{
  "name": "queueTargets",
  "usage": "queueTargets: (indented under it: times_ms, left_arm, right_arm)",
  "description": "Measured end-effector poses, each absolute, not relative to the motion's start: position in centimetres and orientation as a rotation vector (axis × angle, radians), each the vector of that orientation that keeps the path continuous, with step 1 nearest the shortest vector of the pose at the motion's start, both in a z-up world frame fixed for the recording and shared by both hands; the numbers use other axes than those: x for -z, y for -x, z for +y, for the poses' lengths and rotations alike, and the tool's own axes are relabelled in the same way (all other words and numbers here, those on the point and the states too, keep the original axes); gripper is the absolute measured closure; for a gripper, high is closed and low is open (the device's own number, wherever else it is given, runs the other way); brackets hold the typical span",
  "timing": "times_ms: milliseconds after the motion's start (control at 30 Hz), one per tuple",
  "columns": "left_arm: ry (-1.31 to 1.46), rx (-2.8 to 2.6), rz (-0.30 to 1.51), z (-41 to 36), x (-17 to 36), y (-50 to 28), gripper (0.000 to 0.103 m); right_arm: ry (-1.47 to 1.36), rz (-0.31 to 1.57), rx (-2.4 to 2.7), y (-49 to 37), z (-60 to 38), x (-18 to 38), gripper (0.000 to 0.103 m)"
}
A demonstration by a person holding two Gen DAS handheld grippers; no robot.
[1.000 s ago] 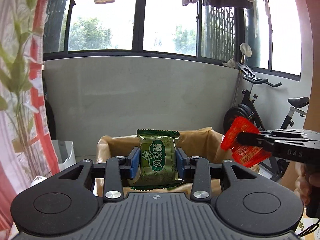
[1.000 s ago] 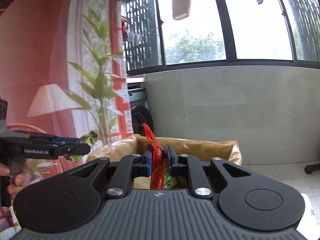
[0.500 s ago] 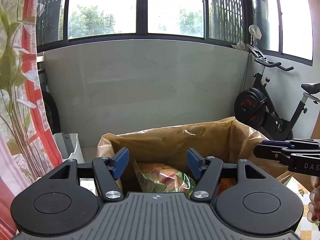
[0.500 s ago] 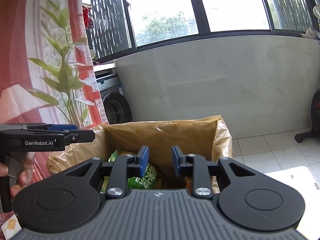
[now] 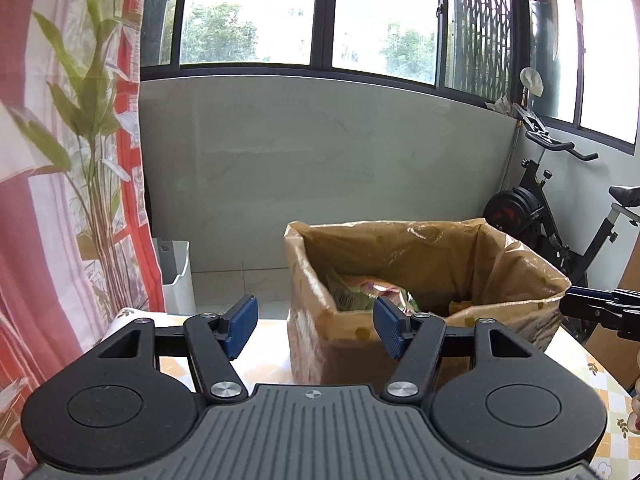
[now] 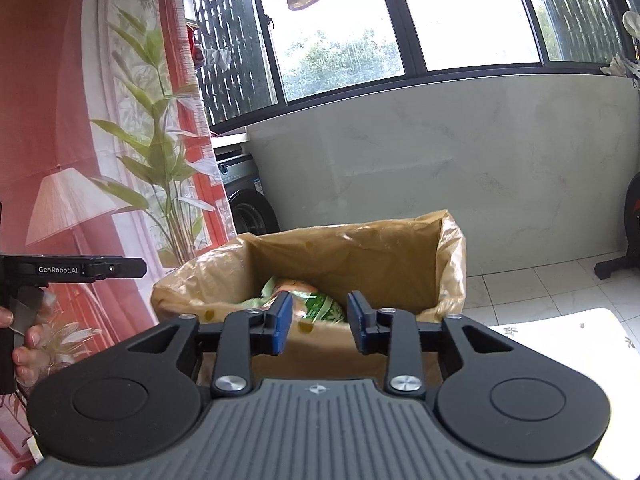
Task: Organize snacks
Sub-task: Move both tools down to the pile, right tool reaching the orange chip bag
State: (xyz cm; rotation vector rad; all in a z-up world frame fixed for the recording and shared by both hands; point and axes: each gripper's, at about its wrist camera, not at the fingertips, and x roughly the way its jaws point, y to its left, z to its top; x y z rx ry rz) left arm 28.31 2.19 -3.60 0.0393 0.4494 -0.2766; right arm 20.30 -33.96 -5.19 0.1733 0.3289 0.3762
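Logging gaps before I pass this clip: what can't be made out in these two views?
- Left wrist view: most snack packets inside the brown plastic-lined box; its near wall hides them.
- Left wrist view: right gripper, cut by the frame edge; its jaws, opening, show empty only in its own view.
- Right wrist view: box bottom, hidden by the gripper body.
- Both views: packet print, too small.

one lined box [image 5: 400,240], two tools [image 5: 314,326], several snack packets [image 6: 316,306], one exercise bike [image 5: 560,216]

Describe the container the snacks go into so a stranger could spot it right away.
Look below the wide window, in front of the grey wall. On the table stands a square cardboard box lined with a crinkled tan plastic bag. Unlike the white plastic bin on the floor, it holds snack packets.
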Motion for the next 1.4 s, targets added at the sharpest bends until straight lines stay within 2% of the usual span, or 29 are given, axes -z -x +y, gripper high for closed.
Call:
queueTargets:
  times_ms: [167, 333, 467, 733, 867, 1000, 1167, 1400]
  left_arm:
    - [-0.017, 0.242, 0.493, 5.0, 6.0, -26.0, 0.037]
    - [0.059, 0.212, 0.546, 6.9, 8.5, -24.4, 0.037]
    - [0.066, 0.224, 0.577, 7.4, 10.2, -23.6, 0.036]
    - [0.051, 0.231, 0.603, 7.8, 12.2, -23.2, 0.036]
    - [0.053, 0.234, 0.613, 8.2, 13.1, -23.2, 0.036]
    - [0.048, 0.247, 0.630, 8.5, 13.8, -23.1, 0.036]
    - [0.052, 0.245, 0.640, 8.7, 14.6, -22.5, 0.036]
    - [0.046, 0.281, 0.663, 7.2, 15.2, -21.7, 0.036]
  right_arm:
    - [-0.136, 0.355, -0.417, -17.5, -32.7, 7.4, 0.050]
    - [-0.026, 0.447, -0.448, -16.0, -29.6, 10.7, 0.049]
    - [0.064, 0.497, -0.493, -15.7, -27.1, 13.0, 0.038]
    - [0.203, 0.578, -0.514, -17.8, -24.3, 16.2, 0.035]
    - [0.248, 0.592, -0.488, -19.3, -23.4, 17.2, 0.027]
    - [0.252, 0.617, -0.477, -20.9, -23.2, 17.9, 0.026]
    - [0.201, 0.633, -0.476, -20.9, -24.2, 18.0, 0.039]
    - [0.103, 0.619, -0.460, -18.2, -26.7, 17.2, 0.044]
